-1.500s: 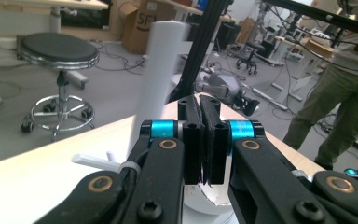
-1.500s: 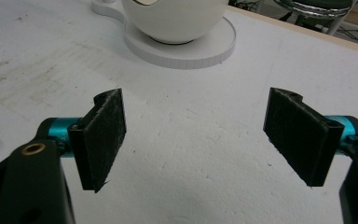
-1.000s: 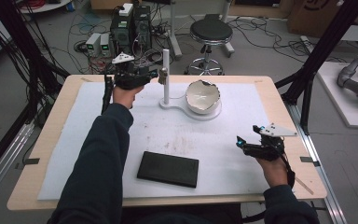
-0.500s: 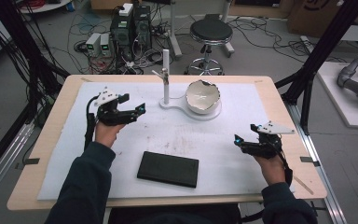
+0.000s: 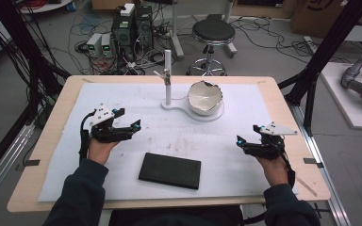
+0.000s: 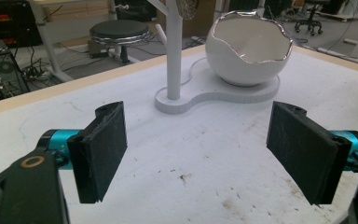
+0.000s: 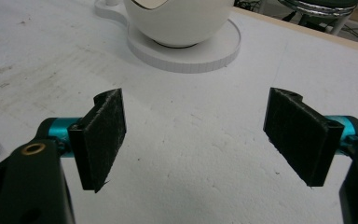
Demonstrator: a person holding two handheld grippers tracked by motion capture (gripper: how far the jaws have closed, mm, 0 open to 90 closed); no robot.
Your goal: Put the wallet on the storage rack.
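High view: black case (image 5: 169, 170) long axis runs left-right; each hand-held gripper gapes, empty.

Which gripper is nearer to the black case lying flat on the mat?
Left. The left gripper hovers just up-left of the black case; the right gripper sits farther off, to its upper right.

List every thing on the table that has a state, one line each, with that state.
left gripper: open, jaws wide, nothing between them, having just opened.
right gripper: open, nothing between the jaws.
egg-shaped bowl: upright on the round end of its base, apparently empty.
white stand: upright on the other end of that base.
black box: lying flat, closed, untouched.
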